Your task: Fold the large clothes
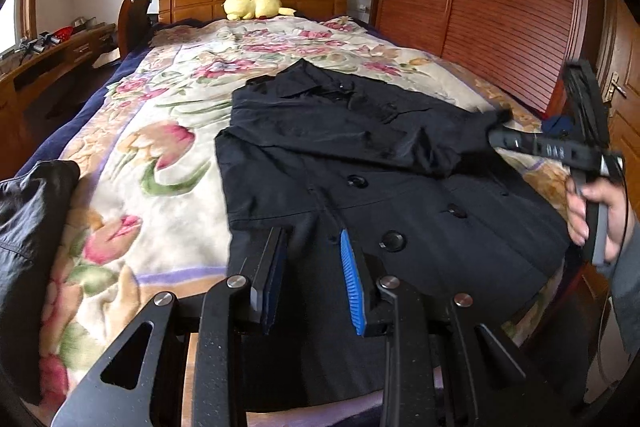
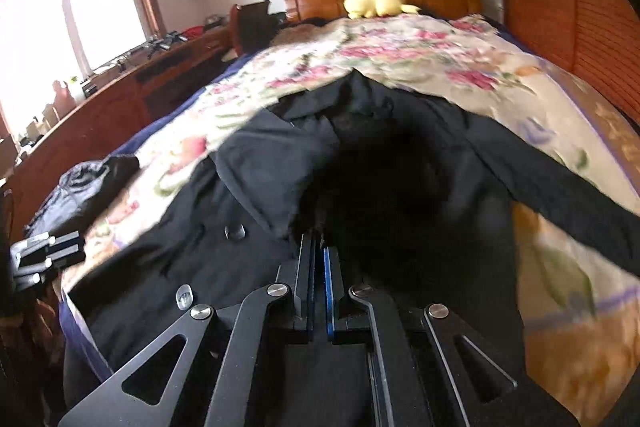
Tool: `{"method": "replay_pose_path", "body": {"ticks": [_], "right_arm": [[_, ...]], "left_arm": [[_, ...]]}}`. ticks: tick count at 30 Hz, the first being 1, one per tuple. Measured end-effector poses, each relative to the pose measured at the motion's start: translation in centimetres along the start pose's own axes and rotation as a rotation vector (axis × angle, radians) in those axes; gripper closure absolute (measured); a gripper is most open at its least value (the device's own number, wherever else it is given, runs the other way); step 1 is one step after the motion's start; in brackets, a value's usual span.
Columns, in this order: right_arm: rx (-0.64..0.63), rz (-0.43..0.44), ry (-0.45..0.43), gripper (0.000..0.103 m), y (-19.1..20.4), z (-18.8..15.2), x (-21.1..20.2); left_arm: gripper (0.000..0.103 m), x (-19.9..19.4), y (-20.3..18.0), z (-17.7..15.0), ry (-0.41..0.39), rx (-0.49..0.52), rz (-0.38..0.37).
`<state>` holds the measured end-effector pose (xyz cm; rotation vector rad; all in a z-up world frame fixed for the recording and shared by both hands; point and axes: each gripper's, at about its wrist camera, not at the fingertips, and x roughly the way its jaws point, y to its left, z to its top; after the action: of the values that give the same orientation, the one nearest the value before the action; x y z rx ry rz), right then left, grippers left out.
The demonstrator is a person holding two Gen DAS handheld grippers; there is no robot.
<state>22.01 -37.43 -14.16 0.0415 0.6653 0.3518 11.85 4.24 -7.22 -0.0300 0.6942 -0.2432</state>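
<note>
A black double-breasted coat [image 1: 360, 155] is lying face up on the floral blanket [image 1: 160, 131] of the bed, one sleeve already crossing its chest. The right gripper [image 2: 318, 247] is pinching the other sleeve's cuff; the left gripper [image 1: 312, 263] is hovering partly spread, empty, over the hem. The cloth looks soft, limp and smooth — probably best gripped at cuffs, hem or shoulder seams.

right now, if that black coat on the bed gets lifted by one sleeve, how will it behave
Probably floppy: the black coat lies creased and its sleeve drapes limply over the floral blanket. Likely heavyish, being long with large buttons. The body would likely trail and drag.
</note>
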Motion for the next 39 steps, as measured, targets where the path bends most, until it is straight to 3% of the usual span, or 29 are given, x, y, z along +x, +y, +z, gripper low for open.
{"method": "replay_pose_path", "body": {"ticks": [5,6,8,9,10,13,18,23,25,33,38,39], "right_arm": [[0.012,0.004,0.038,0.096,-1.0,-3.1,-1.9],[0.024,0.006,0.037,0.091,-1.3,-3.7,-2.3],[0.033,0.002,0.01,0.074,-1.8,-3.5,-3.3],[0.028,-0.009,0.0,0.061,-1.7,-3.7,-3.8],[0.028,-0.017,-0.008,0.055,-2.0,-4.1,-4.5],[0.044,-0.006,-0.022,0.05,-2.8,-4.5,-5.9],[0.019,-0.081,0.004,0.05,-1.1,-2.3,-5.4],[0.093,-0.001,0.04,0.051,-1.8,-1.3,-2.6],[0.111,0.038,0.047,0.1,-2.2,-1.5,-2.0],[0.072,0.102,0.025,0.1,-0.2,-3.4,-4.8],[-0.038,-0.012,0.069,0.098,1.7,-4.7,-5.2],[-0.04,-0.02,0.068,0.094,1.6,-4.7,-5.5]], "left_arm": [[0.074,0.1,-1.0,0.2,0.0,0.0,-0.013],[0.074,0.1,-1.2,0.2,0.003,0.004,-0.008],[0.074,0.1,-1.5,0.2,0.006,0.006,-0.011],[0.074,0.1,-1.6,0.2,0.008,0.006,-0.011],[0.073,0.2,-1.7,0.2,0.013,0.007,-0.012],[0.073,0.6,-2.2,0.2,0.025,0.018,-0.018],[0.073,1.0,-3.5,0.3,0.032,0.027,-0.032],[0.073,1.0,-4.3,-0.2,0.043,0.03,-0.049],[0.073,1.1,-4.7,-0.5,0.051,0.035,-0.05],[0.073,0.8,-4.7,-0.8,0.042,0.023,-0.074],[0.073,1.3,-4.9,-0.7,0.044,0.014,-0.073],[0.073,1.3,-5.0,-0.7,0.044,0.018,-0.07]]}}
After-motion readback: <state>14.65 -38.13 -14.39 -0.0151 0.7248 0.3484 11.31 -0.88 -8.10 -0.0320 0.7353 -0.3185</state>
